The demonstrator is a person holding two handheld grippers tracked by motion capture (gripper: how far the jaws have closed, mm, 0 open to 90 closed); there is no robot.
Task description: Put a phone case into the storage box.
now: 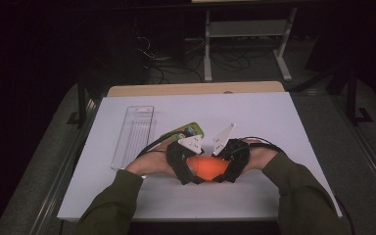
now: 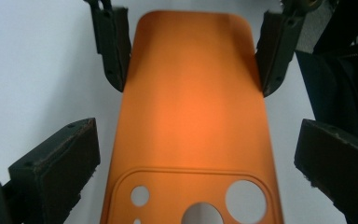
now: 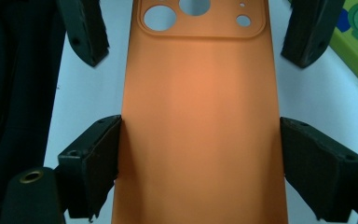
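Our white table (image 1: 274, 127) sits in a dark room. Low in the middle of the high view lies the orange phone case (image 1: 208, 168), between our two claws. Its long side runs from one claw to the other. Our right gripper (image 3: 200, 158) squeezes the plain end. Our left gripper (image 2: 191, 154) stands open around the camera-hole end, not touching.

Thing: I see an orange phone case (image 1: 209, 168), camera cutouts at one end.
Pose: flat on white table (image 1: 254, 117).
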